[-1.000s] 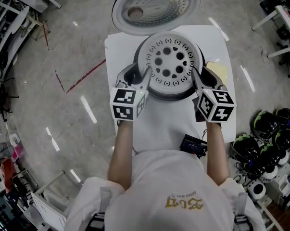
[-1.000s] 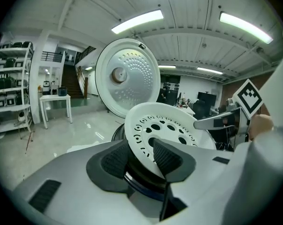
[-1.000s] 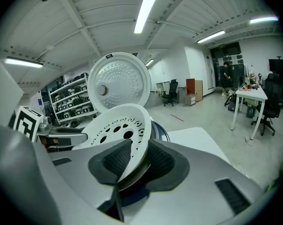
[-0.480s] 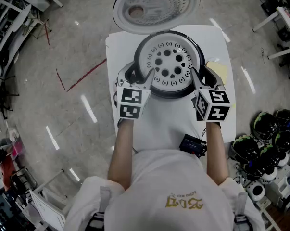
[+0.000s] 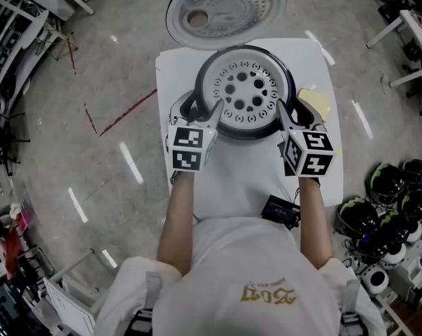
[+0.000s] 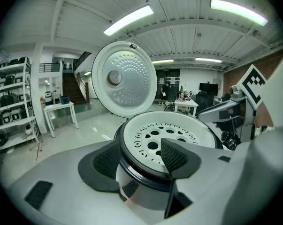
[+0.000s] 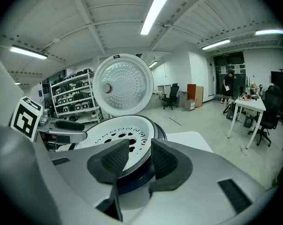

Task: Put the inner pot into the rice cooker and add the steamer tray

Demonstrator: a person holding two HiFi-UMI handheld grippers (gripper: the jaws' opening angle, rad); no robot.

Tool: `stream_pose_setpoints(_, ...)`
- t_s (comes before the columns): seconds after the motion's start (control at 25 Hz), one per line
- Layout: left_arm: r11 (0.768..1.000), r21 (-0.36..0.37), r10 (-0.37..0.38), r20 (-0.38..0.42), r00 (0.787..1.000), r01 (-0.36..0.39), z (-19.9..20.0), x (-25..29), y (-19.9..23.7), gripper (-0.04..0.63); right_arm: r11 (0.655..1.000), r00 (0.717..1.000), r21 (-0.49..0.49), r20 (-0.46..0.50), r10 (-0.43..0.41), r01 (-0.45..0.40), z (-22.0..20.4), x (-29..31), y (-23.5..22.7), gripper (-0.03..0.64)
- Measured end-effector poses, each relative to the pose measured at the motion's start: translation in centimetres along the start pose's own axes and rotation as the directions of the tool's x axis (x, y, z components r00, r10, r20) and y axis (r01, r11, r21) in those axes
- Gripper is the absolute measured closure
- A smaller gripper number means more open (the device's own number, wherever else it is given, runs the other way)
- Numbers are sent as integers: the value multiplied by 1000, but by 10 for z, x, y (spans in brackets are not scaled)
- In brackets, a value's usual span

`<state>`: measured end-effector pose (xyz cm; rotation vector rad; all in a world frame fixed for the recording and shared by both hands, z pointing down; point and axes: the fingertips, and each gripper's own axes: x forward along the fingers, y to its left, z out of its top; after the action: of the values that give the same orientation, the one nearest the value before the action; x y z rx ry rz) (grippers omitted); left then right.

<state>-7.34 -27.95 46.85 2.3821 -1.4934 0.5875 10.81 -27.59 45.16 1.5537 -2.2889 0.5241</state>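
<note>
The white perforated plastic steamer tray (image 5: 244, 93) sits level in the round black-rimmed rice cooker (image 5: 201, 72) on the tabletop (image 5: 245, 180). My left claw (image 5: 206, 109) and right claw (image 5: 293, 112) have just been opening; both stand spread, the tray's rim between the jaws, ungripped. The inner pot is presumably underneath. Only backing away looks left.

Ceiling tubes (image 6: 129, 20) light everything brightly, glare streaks the floor (image 5: 130, 161), and both gripper views bulge, dark-cornered.

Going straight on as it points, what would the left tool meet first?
Most likely the rim of the steamer tray, which already stands between the jaws of the left tool; these have just been opening. Depth is unclear.
</note>
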Motion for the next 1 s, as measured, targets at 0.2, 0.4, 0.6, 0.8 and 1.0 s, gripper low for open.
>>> stream_pose_setpoints(0.2, 998, -62, -21, 38, 999, 23, 1, -17, -6, 346, 997, 999, 72, 41, 11, -14, -3, -21, 6, 482)
stream_pose_setpoints(0.4, 990, -124, -61, 97, 993, 73, 6, -37, -20, 387, 981, 996, 184, 80, 46, -60, -10, -46, 14, 523)
stream_pose_setpoints(0.6, 985, -142, -82, 117, 990, 99, 3, -63, -29, 403, 975, 992, 208, 113, 58, -81, -15, -69, 31, 554)
stream_pose_setpoints(0.8, 979, -164, -97, 135, 986, 119, -7, -91, -40, 430, 972, 987, 214, 148, 68, -99, -25, -93, 49, 584)
stream_pose_setpoints(1.0, 976, -180, -100, 145, 984, 126, -18, -120, -47, 451, 964, 981, 230, 174, 91, -130, -38, -114, 68, 607)
